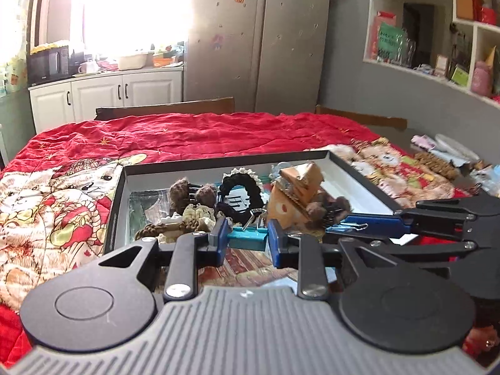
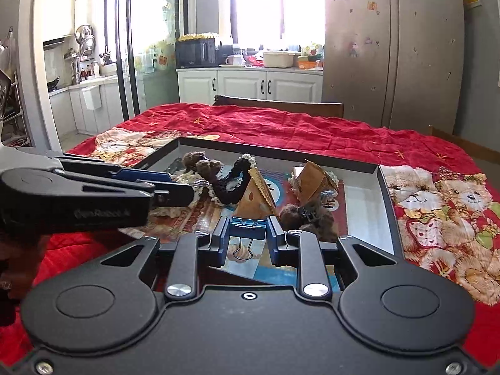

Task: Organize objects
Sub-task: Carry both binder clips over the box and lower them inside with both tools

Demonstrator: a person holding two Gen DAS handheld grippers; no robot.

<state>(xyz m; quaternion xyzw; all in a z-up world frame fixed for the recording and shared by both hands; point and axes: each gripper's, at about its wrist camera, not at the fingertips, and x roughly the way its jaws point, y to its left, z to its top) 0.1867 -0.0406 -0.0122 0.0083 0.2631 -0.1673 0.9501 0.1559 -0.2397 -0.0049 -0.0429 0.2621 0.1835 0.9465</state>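
Observation:
A shallow dark-rimmed tray (image 1: pixel 218 161) (image 2: pixel 281 148) lies on the red bedspread. It holds brown fuzzy hair clips (image 1: pixel 193 193) (image 2: pixel 203 164), a black scrunchie (image 1: pixel 240 187) (image 2: pixel 231 184) and small cardboard houses (image 1: pixel 297 193) (image 2: pixel 256 197). My left gripper (image 1: pixel 247 234) is shut on a teal binder clip (image 1: pixel 247 240) over the tray's near edge. My right gripper (image 2: pixel 247 229) is shut on a blue binder clip (image 2: pixel 247 227), its wire handle hanging below. Each gripper also shows in the other's view: the right gripper (image 1: pixel 359 223) from the right, the left gripper (image 2: pixel 184 187) from the left.
The red teddy-bear quilt (image 1: pixel 187 134) covers the table around the tray. Loose brown and pale items (image 1: pixel 437 159) lie at the table's right end. Two wooden chair backs (image 1: pixel 165 109) stand behind the table, with a steel fridge (image 1: pixel 259 40) and white cabinets (image 2: pixel 250 86) beyond.

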